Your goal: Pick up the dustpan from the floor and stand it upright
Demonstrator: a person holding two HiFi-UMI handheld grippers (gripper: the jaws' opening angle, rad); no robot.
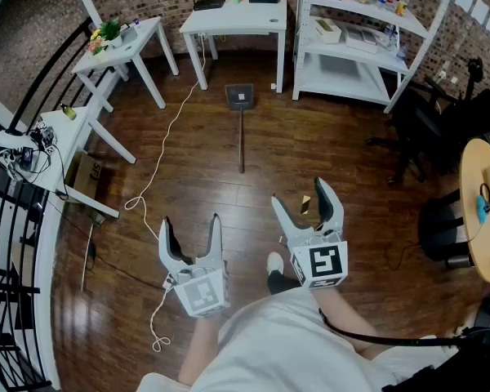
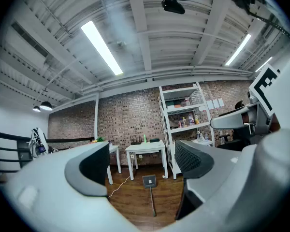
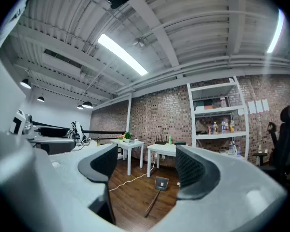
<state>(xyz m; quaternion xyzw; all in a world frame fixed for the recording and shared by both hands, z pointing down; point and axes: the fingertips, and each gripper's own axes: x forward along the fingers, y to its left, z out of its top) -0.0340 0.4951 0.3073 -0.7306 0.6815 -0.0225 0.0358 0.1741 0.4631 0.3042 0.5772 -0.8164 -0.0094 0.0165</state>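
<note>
A dark grey dustpan (image 1: pixel 240 96) lies flat on the wooden floor in front of a white table, its long handle (image 1: pixel 242 141) running toward me. It also shows between the jaws in the left gripper view as the dustpan (image 2: pixel 149 181) and in the right gripper view as the dustpan (image 3: pixel 161 182). My left gripper (image 1: pixel 191 233) is held level and open, nothing between its fingers, well short of the handle's end. My right gripper (image 1: pixel 303 198) is open and empty too, to the right of the handle's near end.
A white cable (image 1: pixel 165 149) snakes across the floor left of the dustpan. White tables (image 1: pixel 237 19) and a smaller table (image 1: pixel 122 51) stand at the back, a shelving unit (image 1: pixel 367 39) at right. A black chair (image 1: pixel 425 129) and round table (image 1: pixel 482 202) sit far right. My shoe (image 1: pixel 275 265) is below.
</note>
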